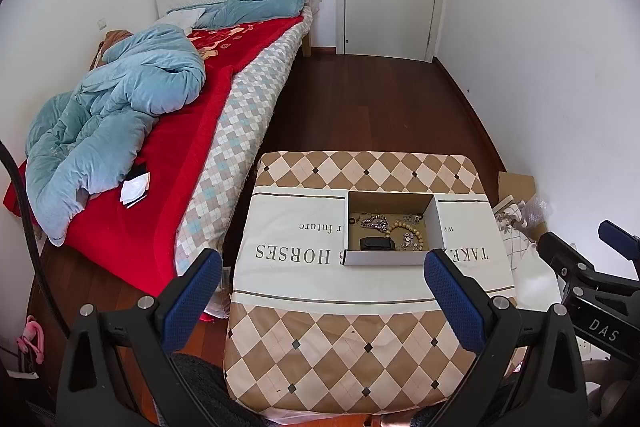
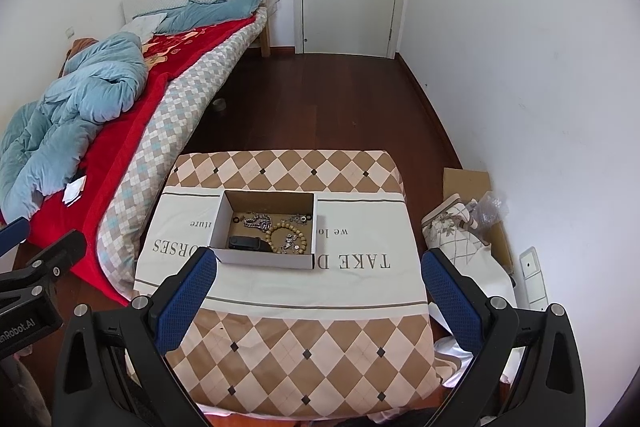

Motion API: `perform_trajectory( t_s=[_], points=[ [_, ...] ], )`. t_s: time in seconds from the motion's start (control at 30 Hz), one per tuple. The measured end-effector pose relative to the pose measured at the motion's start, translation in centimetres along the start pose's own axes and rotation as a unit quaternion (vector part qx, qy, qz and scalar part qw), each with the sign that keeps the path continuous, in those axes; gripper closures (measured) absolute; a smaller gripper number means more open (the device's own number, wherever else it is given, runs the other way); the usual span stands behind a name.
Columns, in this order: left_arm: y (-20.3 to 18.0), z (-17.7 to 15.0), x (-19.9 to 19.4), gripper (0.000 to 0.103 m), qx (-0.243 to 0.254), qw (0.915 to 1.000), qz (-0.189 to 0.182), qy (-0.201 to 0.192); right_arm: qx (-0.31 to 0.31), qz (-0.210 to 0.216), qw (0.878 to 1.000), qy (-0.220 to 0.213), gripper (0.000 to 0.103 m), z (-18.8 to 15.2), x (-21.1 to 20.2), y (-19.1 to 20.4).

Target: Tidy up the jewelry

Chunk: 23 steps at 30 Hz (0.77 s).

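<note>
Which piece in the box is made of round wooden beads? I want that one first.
The tan bead bracelet, a closed ring of beads right of the black case; the silver chain behind is metal links.

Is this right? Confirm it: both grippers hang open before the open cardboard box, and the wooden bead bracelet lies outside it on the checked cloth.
Wrong on one point. The wooden bead bracelet lies inside the open cardboard box, as the right wrist view shows. Both grippers do hang open before it.
</note>
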<state>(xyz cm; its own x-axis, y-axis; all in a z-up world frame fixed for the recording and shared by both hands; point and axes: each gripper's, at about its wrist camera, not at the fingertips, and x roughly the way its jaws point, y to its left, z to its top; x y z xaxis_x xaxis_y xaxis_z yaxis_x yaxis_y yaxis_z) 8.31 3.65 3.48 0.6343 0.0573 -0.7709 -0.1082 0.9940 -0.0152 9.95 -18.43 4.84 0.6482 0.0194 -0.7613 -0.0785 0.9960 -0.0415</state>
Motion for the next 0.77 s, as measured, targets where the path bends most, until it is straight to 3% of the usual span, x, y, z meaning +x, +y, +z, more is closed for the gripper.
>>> perform_trajectory(
  t_s=[0.77],
  points=[
    [0.77, -0.18, 0.02, 0.000, -0.005, 1.0000, -0.004, -0.003, -0.002, 0.000, 1.000, 0.003, 0.000, 0.04, 0.39, -0.04]
  ],
)
